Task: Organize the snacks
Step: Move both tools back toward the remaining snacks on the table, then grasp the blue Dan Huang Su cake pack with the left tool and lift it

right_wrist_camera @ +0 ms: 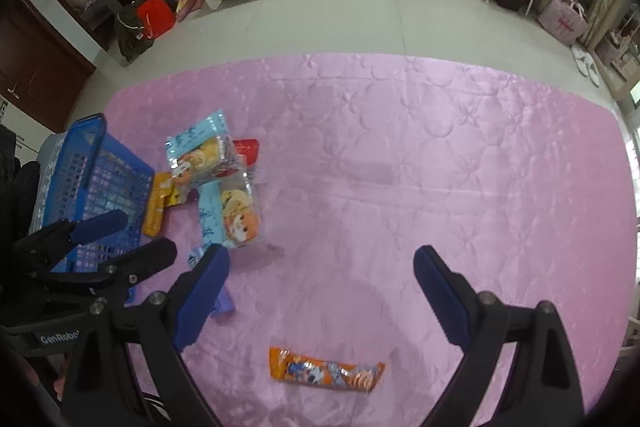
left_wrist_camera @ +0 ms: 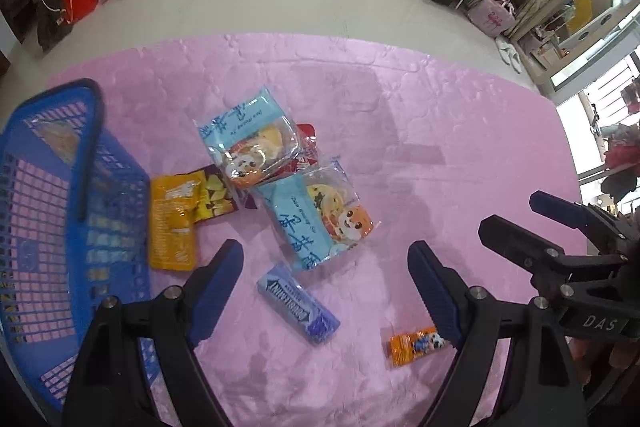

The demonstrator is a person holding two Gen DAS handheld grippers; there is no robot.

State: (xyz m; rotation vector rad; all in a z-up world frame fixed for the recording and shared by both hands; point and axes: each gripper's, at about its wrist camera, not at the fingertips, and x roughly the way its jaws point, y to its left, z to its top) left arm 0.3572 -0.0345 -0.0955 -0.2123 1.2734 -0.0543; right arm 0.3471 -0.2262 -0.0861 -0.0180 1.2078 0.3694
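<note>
- The step in hand seemed to be the reach: both grippers pointed down at the snacks on the pink cloth (right_wrist_camera: 400, 155), and nothing had been picked up yet.
- The left gripper (left_wrist_camera: 326, 287) had its jaws wide apart and empty, with the blue gum pack (left_wrist_camera: 298, 307) lying between them on the cloth.
- The right gripper (right_wrist_camera: 320, 291) was also wide open and held nothing; the small orange packet (right_wrist_camera: 326, 373) lay just below it.
- The next move probably called for lowering each claw around its snack, closing, then carrying it to the basket.
- The blue basket (left_wrist_camera: 48, 227) stood at the left edge of the cloth. One packet seemed to lie inside, but this was blurred.
- The two light blue cookie packs (left_wrist_camera: 320, 219), the yellow packets (left_wrist_camera: 176, 223) and a red packet (right_wrist_camera: 246, 151) lay in a heap beside the basket, outside it.
</note>
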